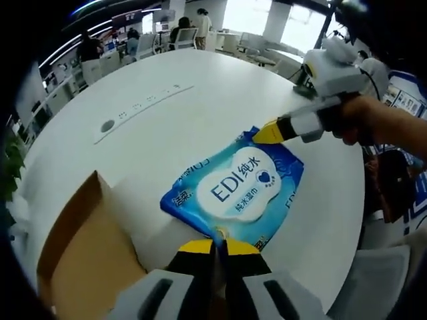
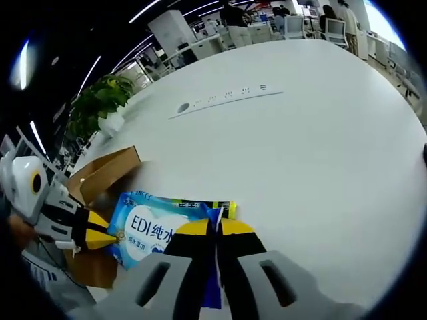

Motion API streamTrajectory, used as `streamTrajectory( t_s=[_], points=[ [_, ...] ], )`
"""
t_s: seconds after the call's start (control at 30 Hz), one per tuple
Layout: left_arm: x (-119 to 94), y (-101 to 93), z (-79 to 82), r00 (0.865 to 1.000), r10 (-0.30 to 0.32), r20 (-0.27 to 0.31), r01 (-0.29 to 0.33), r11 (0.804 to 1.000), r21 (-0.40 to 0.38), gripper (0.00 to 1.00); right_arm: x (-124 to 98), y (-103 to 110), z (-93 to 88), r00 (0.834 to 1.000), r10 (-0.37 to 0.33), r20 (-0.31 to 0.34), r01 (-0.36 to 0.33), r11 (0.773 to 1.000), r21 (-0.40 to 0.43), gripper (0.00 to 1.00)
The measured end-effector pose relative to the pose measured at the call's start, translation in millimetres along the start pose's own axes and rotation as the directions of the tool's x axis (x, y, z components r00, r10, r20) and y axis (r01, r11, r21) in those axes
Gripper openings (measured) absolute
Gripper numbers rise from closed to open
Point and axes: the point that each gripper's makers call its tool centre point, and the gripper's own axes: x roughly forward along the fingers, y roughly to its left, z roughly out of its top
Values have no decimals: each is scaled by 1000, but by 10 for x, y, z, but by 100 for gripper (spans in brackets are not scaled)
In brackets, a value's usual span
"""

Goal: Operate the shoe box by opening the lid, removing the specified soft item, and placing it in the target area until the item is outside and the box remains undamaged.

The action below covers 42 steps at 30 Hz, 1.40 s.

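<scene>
Here, both hand-held grippers, left hand-held gripper [image 1: 218, 244] and right hand-held gripper [image 2: 215, 227], pinching opposite wipes pack [image 1: 235, 187] edges.

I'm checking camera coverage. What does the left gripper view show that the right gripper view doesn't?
Left gripper view: the person's hand gripping the right gripper.
Right gripper view: a potted plant beyond the table edge.
Both: the blue wipes pack pinched at opposite edges by both shut grippers, the left gripper, the open cardboard box and the white table.

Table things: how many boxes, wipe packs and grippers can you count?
Cardboard shoe box: 1
Blue wipes pack: 1
Grippers: 2, the left gripper and the right gripper, each pinching the pack
Total: 4
</scene>
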Motion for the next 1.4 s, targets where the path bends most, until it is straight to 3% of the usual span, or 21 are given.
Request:
streamTrajectory(
  t_s=[0.3,0.77,1.0,1.4],
  points=[
    [-78,-1,3,1000,8,13,-8,1000,11,12,-42,26,5,1000,-23,8,23,998,-58,4],
    [-321,-122,155,994,-32,108,33,999,-10,19,-244,123,58,999,-42,35,48,984,-171,15],
    [-467,-131,151,990,-38,134,40,999,-13,21,-365,213,70,999,-36,37,44,974,-220,17],
    [-735,-94,14,988,-40,150,38,999,15,24,-530,499,49,1000,-12,26,21,936,-352,25]
  ],
)
